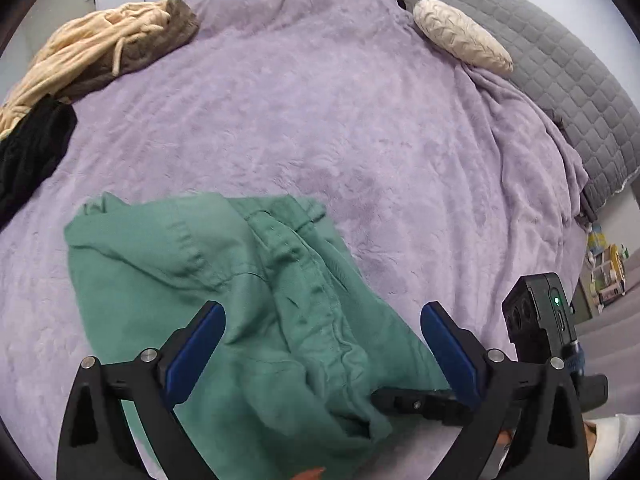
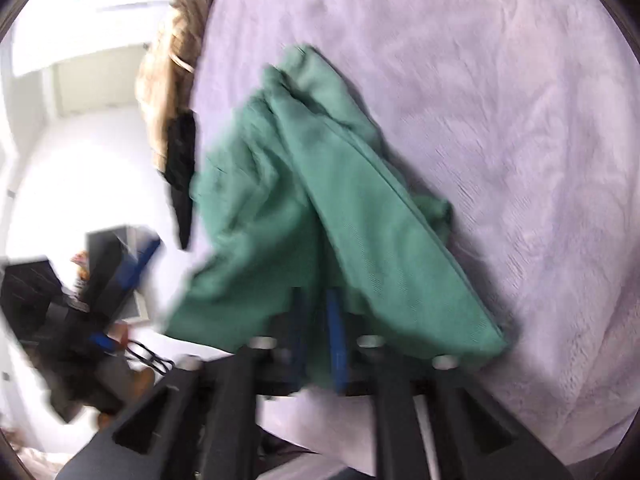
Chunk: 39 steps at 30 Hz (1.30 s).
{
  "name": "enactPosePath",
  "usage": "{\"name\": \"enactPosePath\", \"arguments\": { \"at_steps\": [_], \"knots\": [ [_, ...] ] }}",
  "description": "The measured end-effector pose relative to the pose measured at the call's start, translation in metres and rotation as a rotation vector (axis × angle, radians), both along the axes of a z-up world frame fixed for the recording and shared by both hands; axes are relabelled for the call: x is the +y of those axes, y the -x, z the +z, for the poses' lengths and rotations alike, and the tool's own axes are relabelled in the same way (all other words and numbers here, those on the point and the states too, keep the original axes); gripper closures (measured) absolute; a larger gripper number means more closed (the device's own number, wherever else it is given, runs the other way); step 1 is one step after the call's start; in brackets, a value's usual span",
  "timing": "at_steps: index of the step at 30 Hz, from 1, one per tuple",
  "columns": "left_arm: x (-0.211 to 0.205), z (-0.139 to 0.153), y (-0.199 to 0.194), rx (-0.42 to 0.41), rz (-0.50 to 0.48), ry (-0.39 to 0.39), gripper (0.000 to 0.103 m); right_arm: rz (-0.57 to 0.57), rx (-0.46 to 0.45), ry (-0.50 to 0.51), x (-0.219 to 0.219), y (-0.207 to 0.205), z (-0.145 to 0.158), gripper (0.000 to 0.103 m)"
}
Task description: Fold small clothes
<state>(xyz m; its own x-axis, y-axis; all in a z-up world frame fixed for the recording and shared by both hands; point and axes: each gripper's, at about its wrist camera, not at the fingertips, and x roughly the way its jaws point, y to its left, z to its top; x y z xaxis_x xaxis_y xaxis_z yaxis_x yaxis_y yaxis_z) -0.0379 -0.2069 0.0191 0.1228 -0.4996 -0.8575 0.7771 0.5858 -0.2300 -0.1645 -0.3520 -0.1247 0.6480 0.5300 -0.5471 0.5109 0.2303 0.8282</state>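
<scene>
— Shorts: where are they lying?

— The green shorts (image 1: pixel 248 312) are lying crumpled on the purple blanket (image 1: pixel 340 120) that is covering the bed, near its front edge.

— What is the left hand-held gripper (image 1: pixel 322 344) doing?

— It is hovering above the shorts with its blue pads (image 1: pixel 196 356) spread wide, and nothing is being pinched between them.

— And the right hand-held gripper (image 2: pixel 318 344)?

— Its blue pads (image 2: pixel 335 344) are standing a little apart, with a fold of the green cloth sitting between them. That view is blurring, so I cannot tell whether they are pressing on the cloth.

— Anything else lying on the bed?

— A beige garment (image 1: pixel 92 56) and a black garment (image 1: pixel 28 152) are piling up at the far left edge, well apart from the shorts. A cream pillow (image 1: pixel 460 36) is resting at the far right, beside a grey quilted cover (image 1: pixel 560 68).
</scene>
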Motion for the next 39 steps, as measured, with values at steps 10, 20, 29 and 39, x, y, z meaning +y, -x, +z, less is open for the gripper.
{"name": "enactPosePath", "arguments": {
  "at_steps": [10, 20, 29, 39],
  "knots": [
    [0.121, -0.057, -0.069, 0.115, 0.387, -0.197, 0.005, 0.142, -0.063, -0.1, -0.008, -0.079, -0.002, 0.021],
    [0.132, -0.079, -0.048, 0.143, 0.373, -0.199, 0.005, 0.261, -0.146, 0.198, 0.007, -0.087, 0.071, 0.099],
    [0.099, -0.106, 0.0, 0.138, 0.195, -0.284, 0.005, 0.147, 0.152, 0.216, -0.028, -0.038, 0.004, 0.091],
    [0.111, -0.101, 0.013, 0.138, 0.209, -0.277, 0.004, 0.351, 0.021, 0.232, -0.003, -0.15, 0.037, 0.044]
  ]
}}
